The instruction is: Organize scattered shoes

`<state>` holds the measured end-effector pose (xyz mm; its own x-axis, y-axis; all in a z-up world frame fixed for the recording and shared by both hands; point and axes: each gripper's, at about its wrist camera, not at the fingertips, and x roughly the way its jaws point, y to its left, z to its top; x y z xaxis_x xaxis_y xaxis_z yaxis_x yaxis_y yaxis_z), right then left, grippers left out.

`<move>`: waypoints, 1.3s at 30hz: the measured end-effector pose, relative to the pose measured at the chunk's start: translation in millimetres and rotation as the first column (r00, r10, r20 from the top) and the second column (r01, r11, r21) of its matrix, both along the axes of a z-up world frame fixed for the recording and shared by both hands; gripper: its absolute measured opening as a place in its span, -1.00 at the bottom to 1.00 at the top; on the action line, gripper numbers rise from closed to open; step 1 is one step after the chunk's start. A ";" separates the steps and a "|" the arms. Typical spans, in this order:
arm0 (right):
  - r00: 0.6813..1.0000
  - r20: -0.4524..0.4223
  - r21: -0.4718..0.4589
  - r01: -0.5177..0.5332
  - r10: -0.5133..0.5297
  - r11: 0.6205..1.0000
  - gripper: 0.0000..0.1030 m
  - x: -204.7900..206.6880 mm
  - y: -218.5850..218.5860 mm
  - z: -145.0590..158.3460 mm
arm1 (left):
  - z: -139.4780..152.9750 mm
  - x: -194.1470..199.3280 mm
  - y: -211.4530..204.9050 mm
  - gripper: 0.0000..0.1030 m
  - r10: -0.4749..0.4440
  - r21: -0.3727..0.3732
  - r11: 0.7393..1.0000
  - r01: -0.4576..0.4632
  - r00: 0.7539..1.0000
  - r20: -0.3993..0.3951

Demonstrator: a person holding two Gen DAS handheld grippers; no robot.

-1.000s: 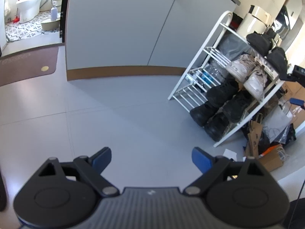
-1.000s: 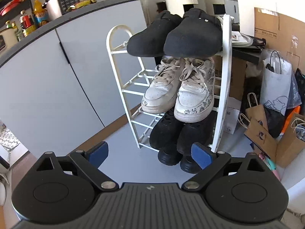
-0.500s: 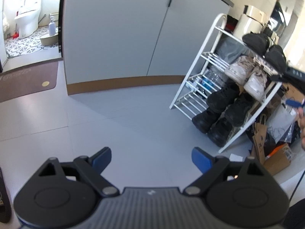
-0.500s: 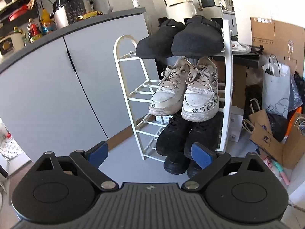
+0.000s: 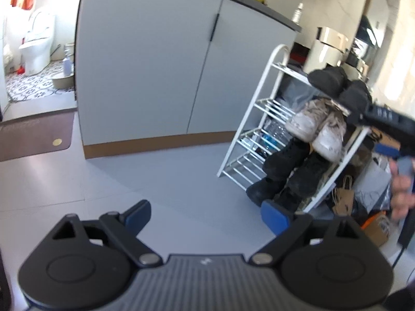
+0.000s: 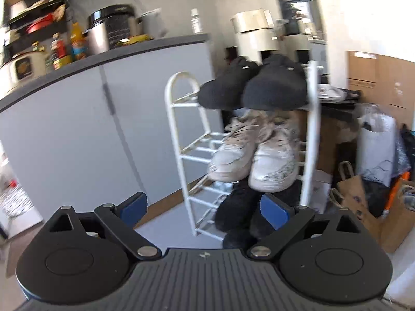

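Shoes sit in pairs on a tall white shoe rack (image 6: 179, 140) that stands on the grey floor (image 5: 160, 181) next to a big grey cabinet (image 5: 145, 77). On the top shelf is a pair of black shoes (image 6: 254, 88), side by side with their toes sticking out over the edge. One shelf down is a pair of white sneakers (image 6: 256, 160), close together, with laces and small dark marks on the sides. Under them are black boots (image 6: 236, 207), and more dark shoes are lower still, but the picture is blurry there and it is hard to tell how many. The left side of each shelf is bare. The left gripper (image 5: 206, 213) is held over the floor, well apart from the rack, with its two blue fingers (image 5: 137, 213) wide apart and nothing between them. The right gripper (image 6: 203, 208) is nearer the rack and looks at the shoes from the front; its blue fingers (image 6: 273, 211) are wide apart too and hold nothing. In the left view the right gripper shows at the right edge by the top shelf, with a hand (image 5: 402, 194) on it. Brown paper bags (image 6: 355, 199) and a white bag (image 6: 376, 147) are piled on the floor to the right of the rack. Pots and bottles (image 6: 67, 44) stand on top of the cabinet. A brown mat (image 5: 33, 137) lies on the floor by an open doorway, and a white toilet (image 5: 36, 49) can be seen through it
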<state>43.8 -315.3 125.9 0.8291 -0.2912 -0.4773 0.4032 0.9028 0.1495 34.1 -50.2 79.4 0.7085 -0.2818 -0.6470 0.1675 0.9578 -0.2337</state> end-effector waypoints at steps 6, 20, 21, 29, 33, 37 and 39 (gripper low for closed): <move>0.999 -0.019 0.016 -0.038 0.038 0.999 0.89 0.5 9.1 -1.7 | 8.3 13.6 -11.3 0.86 -0.020 -0.015 1.000 0.021 1.000 0.019; 0.985 -0.169 -0.022 -0.023 0.019 0.999 0.89 7.0 31.2 -34.1 | -22.7 17.7 -3.7 0.86 -0.066 -0.034 0.997 0.066 0.998 0.013; 0.985 -0.172 -0.023 -0.010 0.006 1.000 0.89 4.2 34.2 -34.3 | -25.1 19.1 -0.4 0.86 -0.041 -0.043 0.998 0.040 0.999 -0.031; 0.990 -0.143 -0.019 -0.021 0.018 1.000 0.89 -13.7 58.8 -37.1 | -23.4 11.2 9.8 0.91 -0.050 -0.004 0.999 0.050 0.998 -0.040; 0.987 -0.159 -0.036 0.009 -0.015 0.999 0.89 -19.7 72.3 -42.7 | -13.3 9.2 14.2 0.92 -0.024 -0.038 0.999 0.024 1.000 -0.006; 0.986 -0.166 -0.037 0.025 -0.031 0.999 0.89 -22.0 77.3 -46.9 | -8.1 8.9 11.6 0.95 -0.012 -0.033 0.999 0.012 1.000 0.012; 0.985 -0.169 -0.021 0.013 -0.016 1.000 0.89 -21.5 78.1 -46.9 | -6.8 8.7 8.1 0.96 -0.017 -0.041 0.999 0.018 1.000 0.010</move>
